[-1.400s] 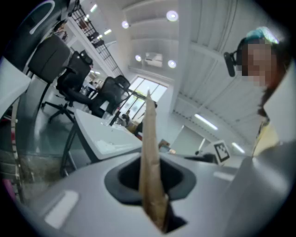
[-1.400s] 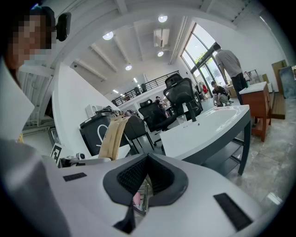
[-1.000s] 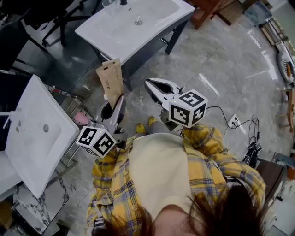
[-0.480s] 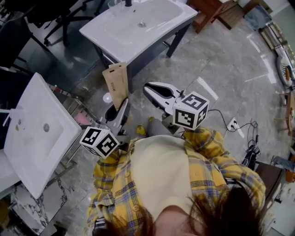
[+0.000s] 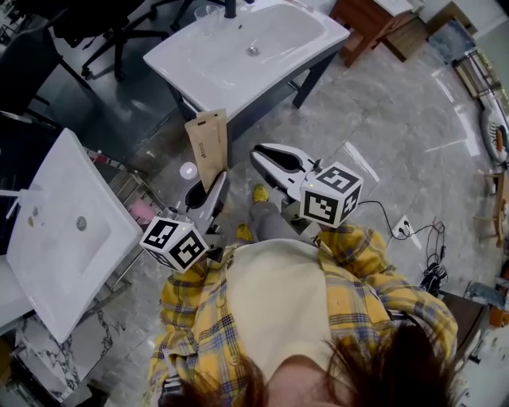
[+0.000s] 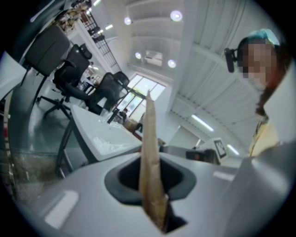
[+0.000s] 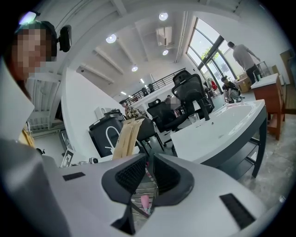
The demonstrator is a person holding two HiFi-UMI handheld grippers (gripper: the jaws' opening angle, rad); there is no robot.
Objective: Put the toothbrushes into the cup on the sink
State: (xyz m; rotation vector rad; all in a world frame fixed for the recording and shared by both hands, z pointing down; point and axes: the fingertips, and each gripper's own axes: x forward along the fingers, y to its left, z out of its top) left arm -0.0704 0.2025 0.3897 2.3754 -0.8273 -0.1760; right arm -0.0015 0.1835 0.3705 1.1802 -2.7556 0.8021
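My left gripper is shut on a flat brown cardboard toothbrush package, which stands upright out of the jaws. In the left gripper view the same package rises edge-on from that gripper. My right gripper hangs beside it, jaws together and nothing between them; its own view shows the gripper shut, with the package to the left. The white sink lies ahead, with a clear cup near its back edge. The cup also shows on the sink.
A dark faucet stands at the back of the sink. A second white sink lies at the left, a metal rack with a pink thing beside it. Office chairs stand behind. Cables trail on the marble floor at right.
The sink ahead has slid lower and nearer in the head view as the person steps toward it. Both grippers keep their pose; the left still holds the package.
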